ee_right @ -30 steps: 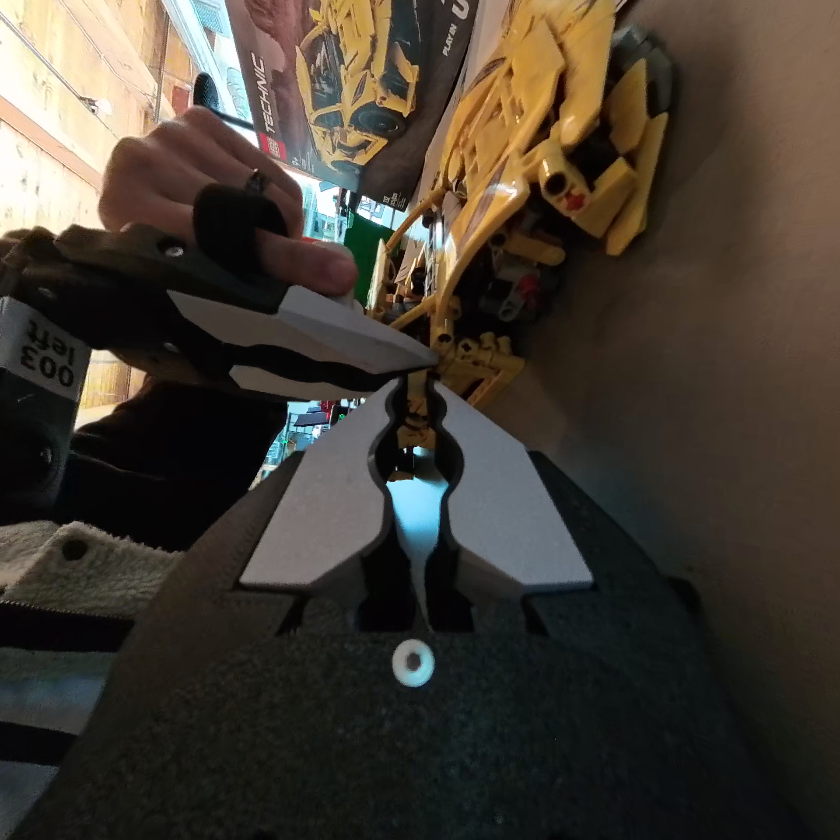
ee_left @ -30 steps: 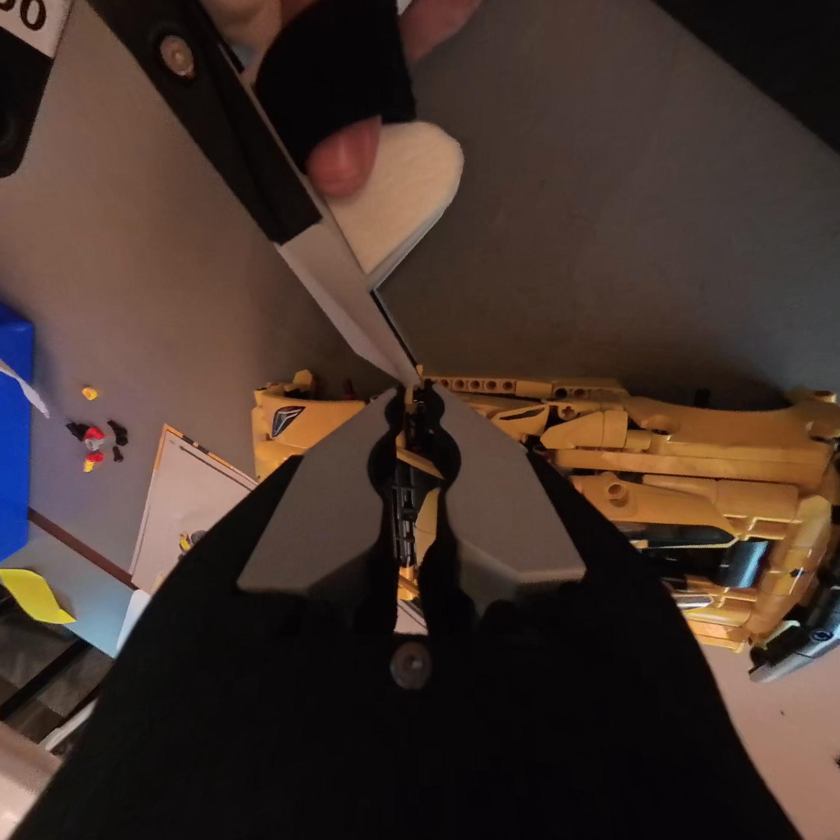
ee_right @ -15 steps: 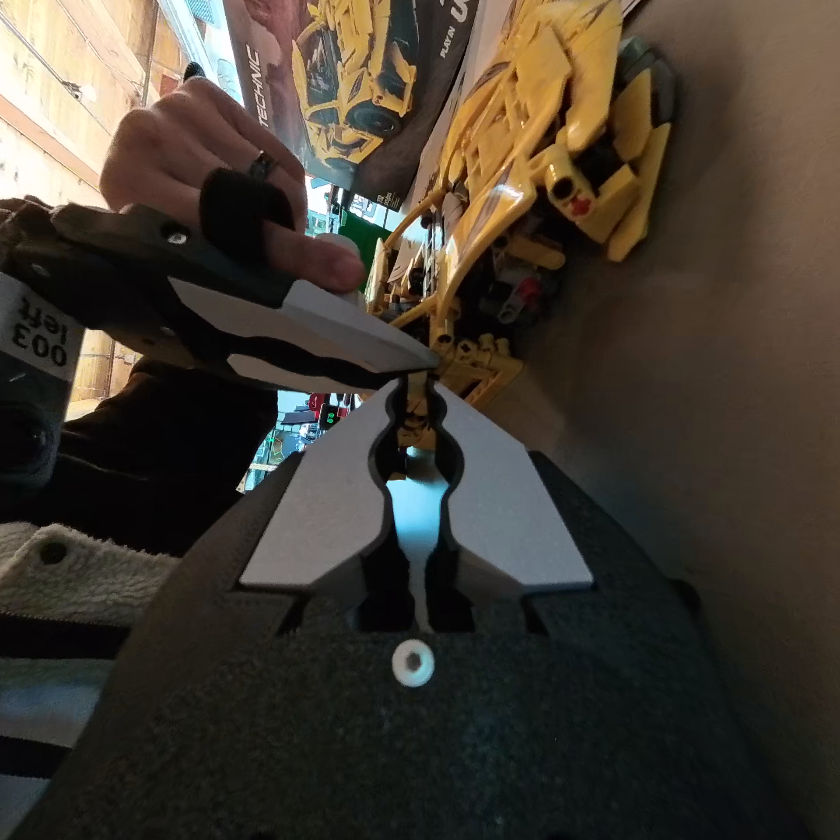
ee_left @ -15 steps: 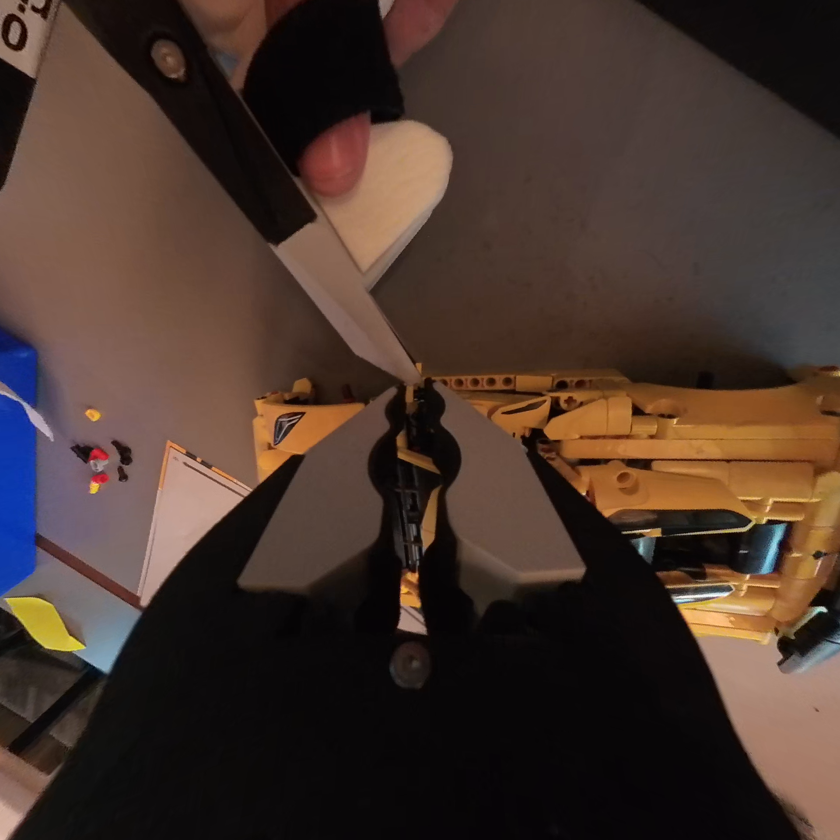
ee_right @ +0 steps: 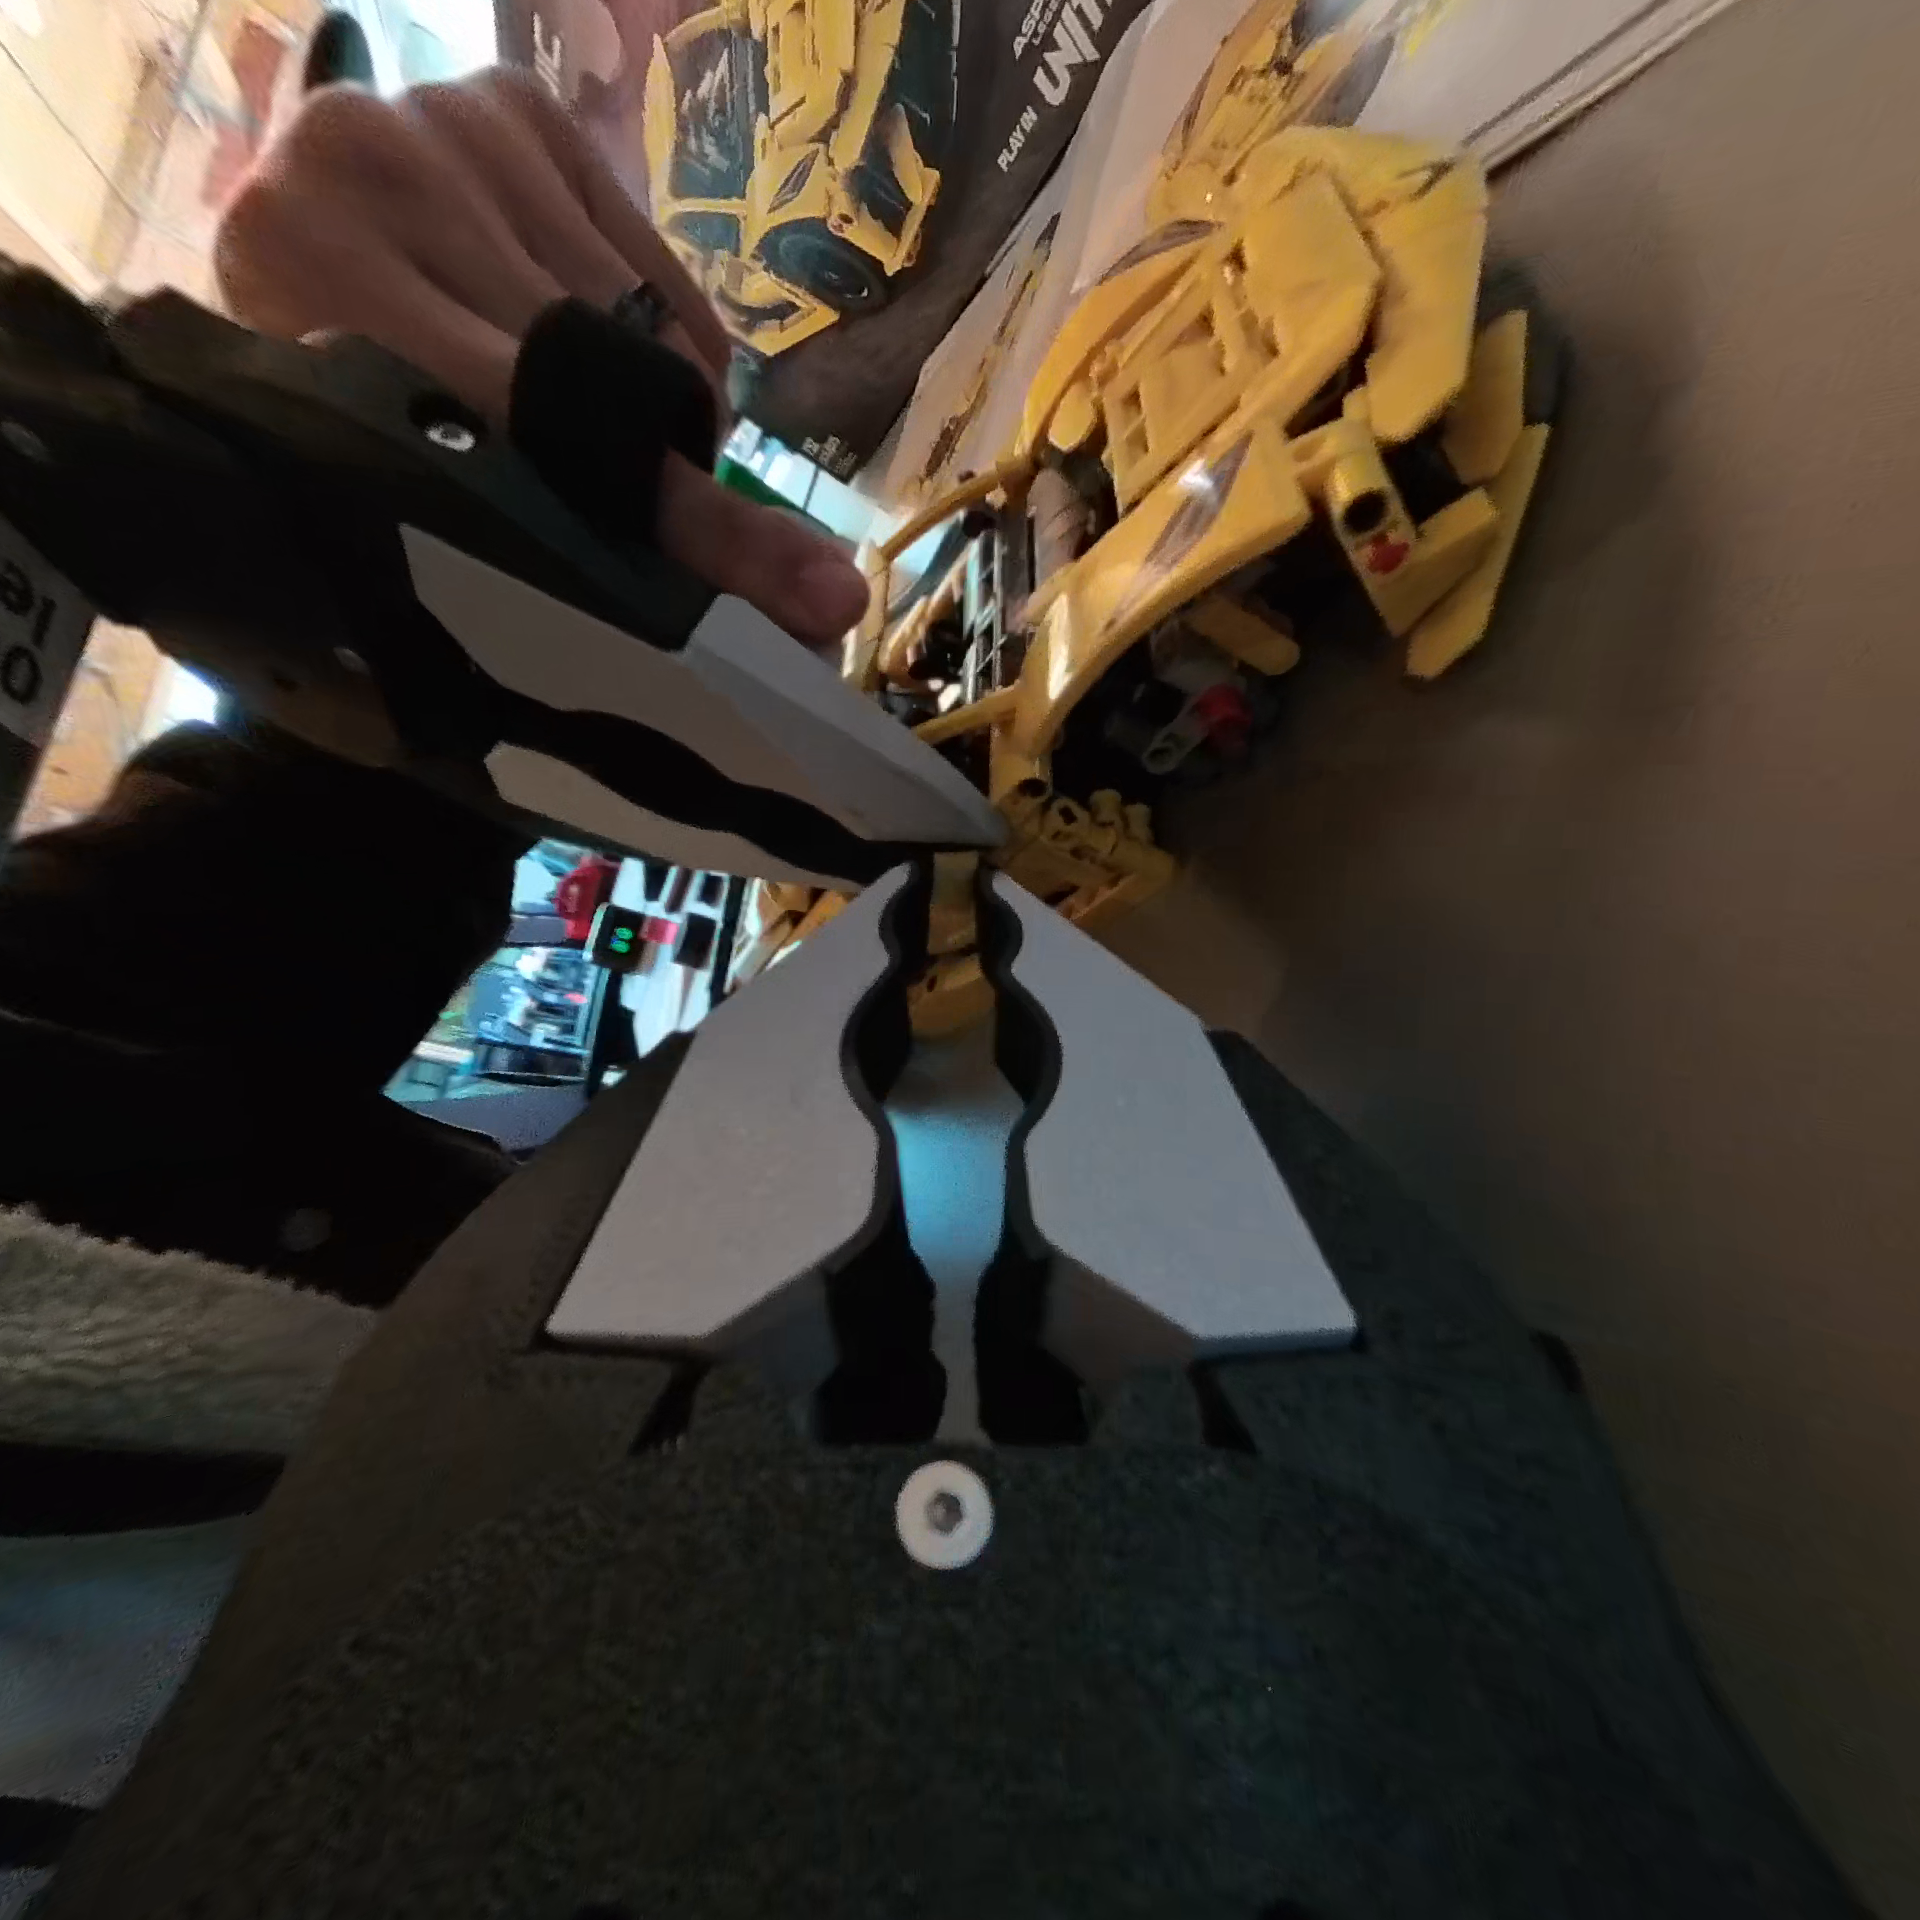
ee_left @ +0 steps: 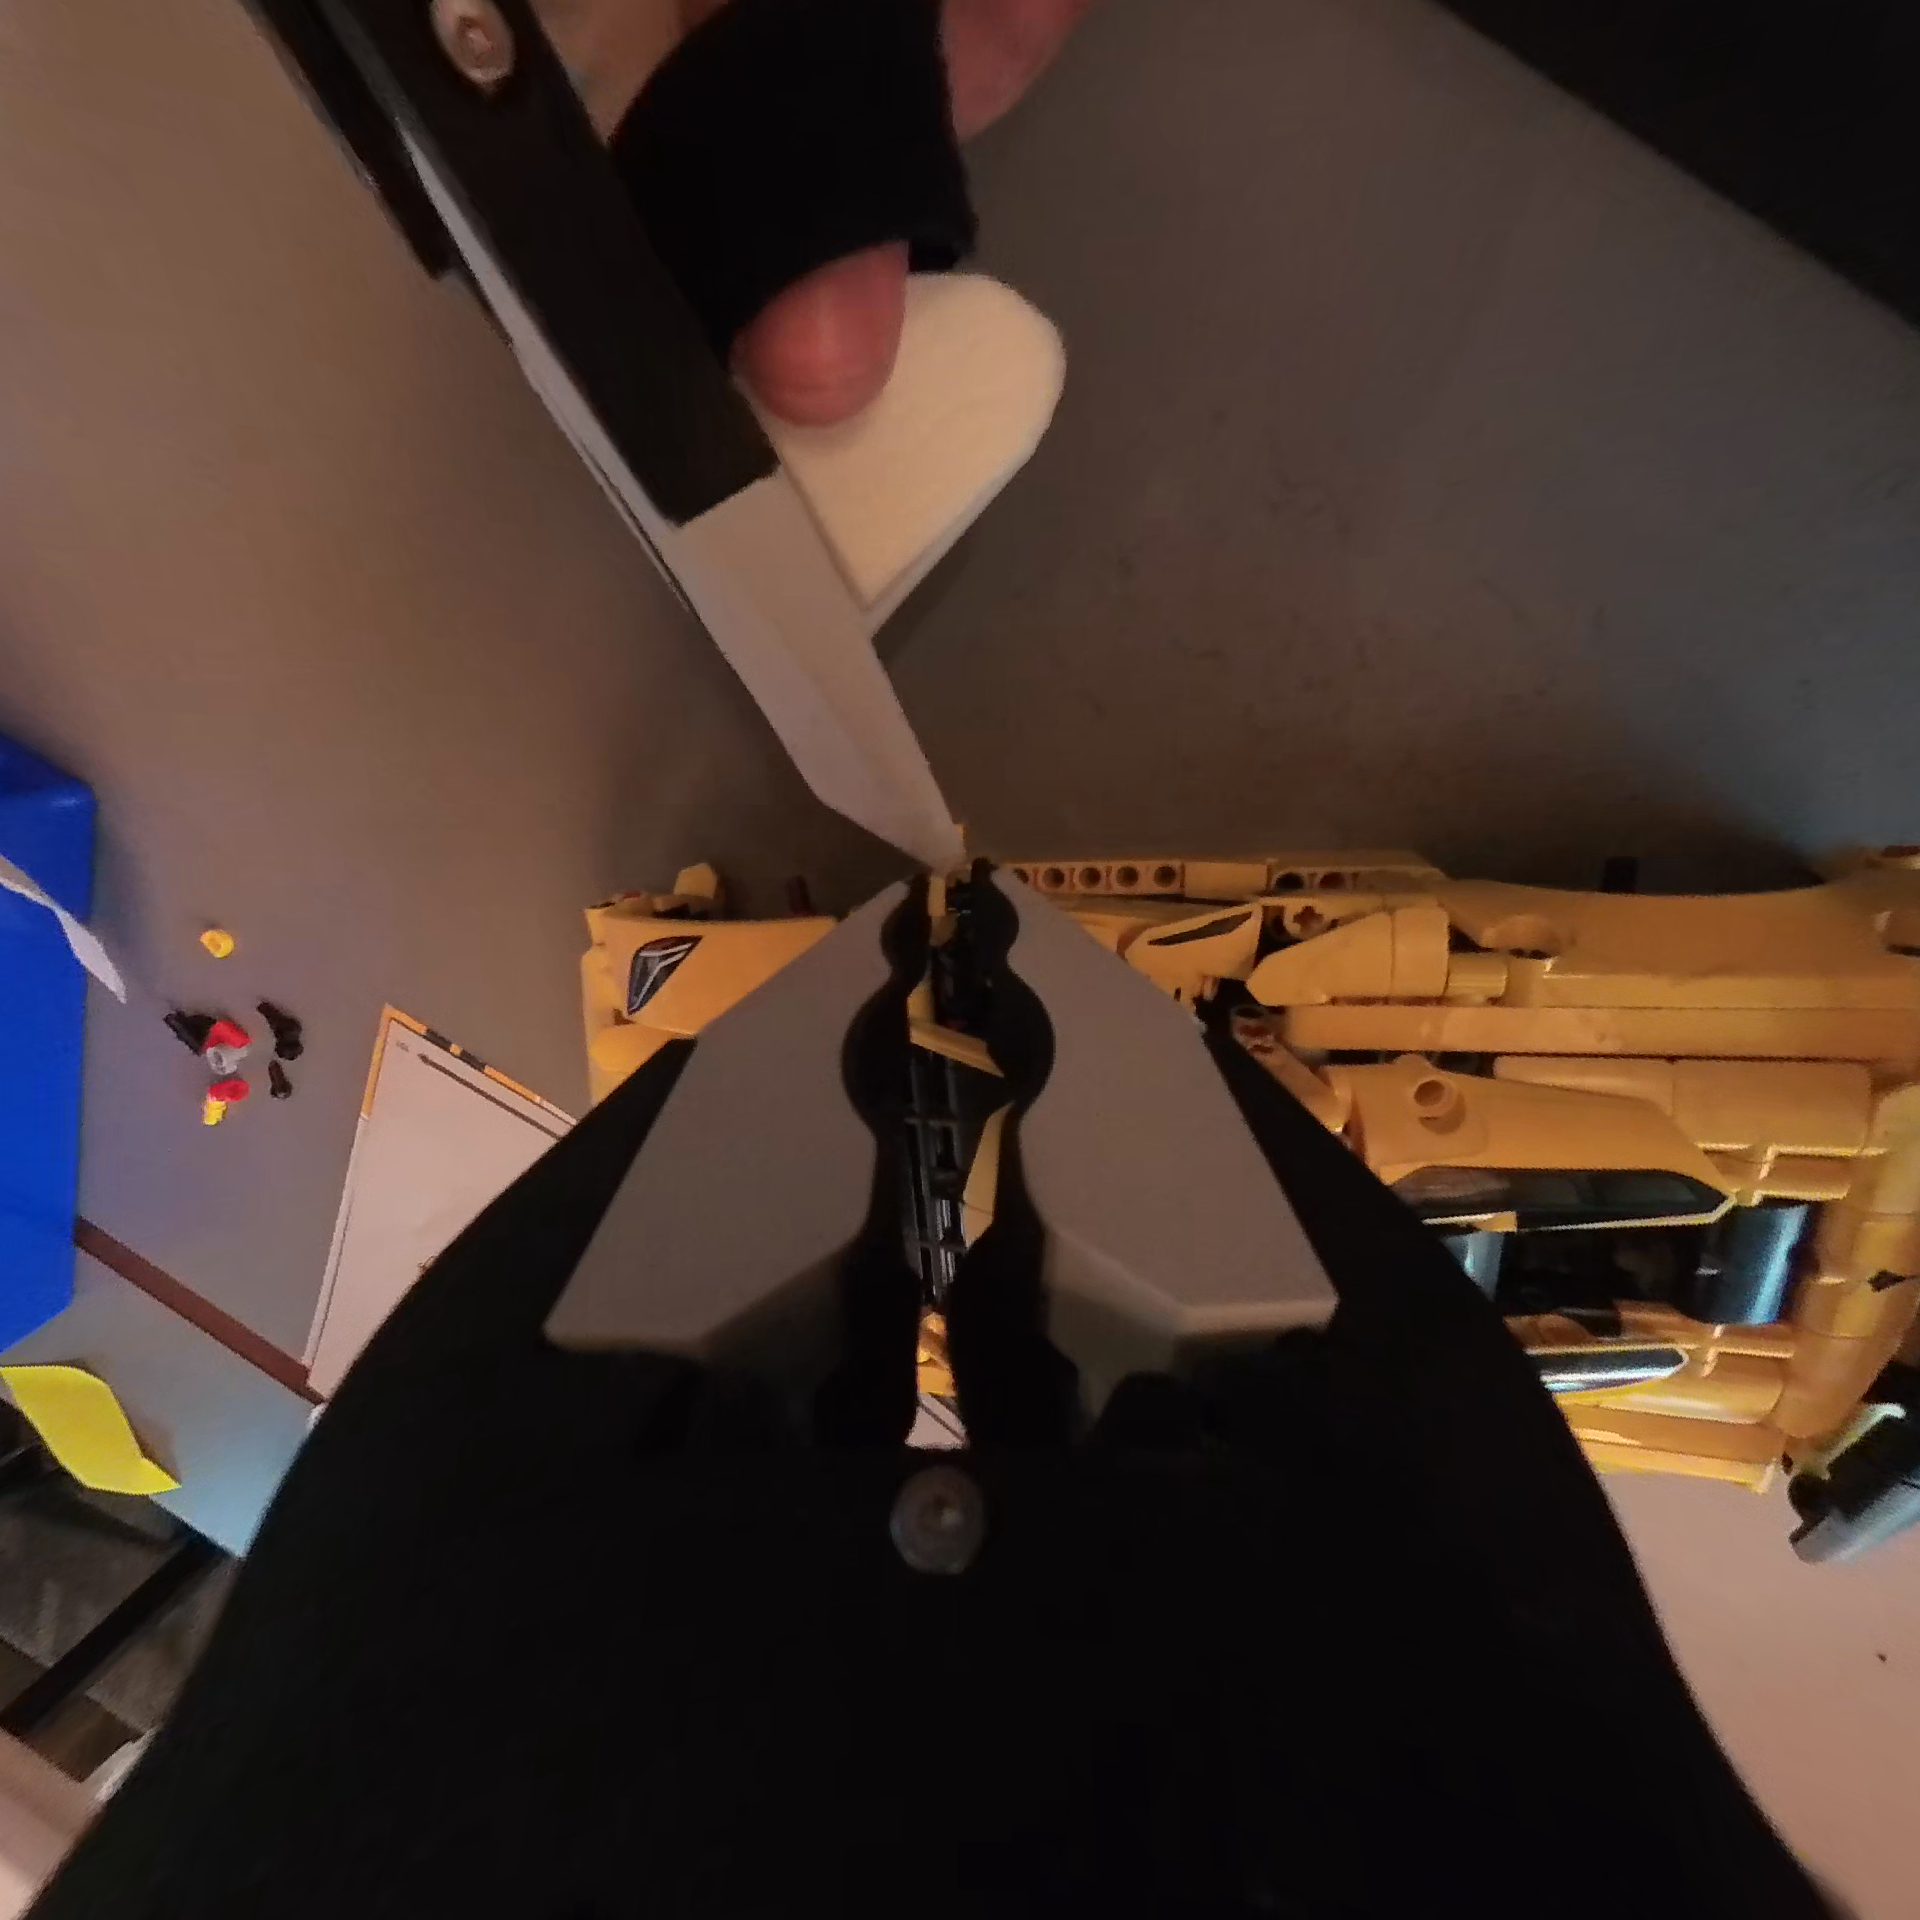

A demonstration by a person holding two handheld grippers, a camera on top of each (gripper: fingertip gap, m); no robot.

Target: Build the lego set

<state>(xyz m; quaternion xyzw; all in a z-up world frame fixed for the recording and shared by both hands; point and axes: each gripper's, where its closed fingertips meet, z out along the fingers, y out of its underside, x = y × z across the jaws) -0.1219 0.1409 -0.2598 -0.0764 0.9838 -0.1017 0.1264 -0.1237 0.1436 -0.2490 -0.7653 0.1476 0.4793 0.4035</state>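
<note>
Between the tips of the left gripper (ee_left: 951, 883) sits a thin black and yellow piece (ee_left: 948, 1023), and the two grey fingers are pressed close together on it. Just past those tips, and off to their right side, lies the yellow lego car (ee_left: 1507, 1101) on the grey table (ee_left: 1351, 582). The piece seems to be at the edge of the car, but I cannot tell if it is already joined on.

Coming down from above the left gripper is the right gripper (ee_left: 940, 836), and its pointy tip meets the left tips at the same spot. A hand (ee_left: 821, 343) with a black strap over one finger holds it.

Far to the left of the left gripper lie some small loose bits (ee_left: 231, 1039), red, black and yellow. Beyond them is a blue box (ee_left: 36, 1029). A white instruction sheet (ee_left: 436, 1174) lies just left of the gripper's body.

Seen from the right wrist, the right gripper (ee_right: 948, 868) is nearly closed too, with a small yellow part (ee_right: 948, 935) of the build caught between its tips. Here the left gripper (ee_right: 977, 831) reaches in from the left, held by a hand (ee_right: 468, 239) with a ring. Ahead of the tips and up to the right, the car (ee_right: 1268, 436) rests on the table (ee_right: 1662, 1039). Behind it stands the set's box (ee_right: 831, 156) with a picture of a yellow car.
</note>
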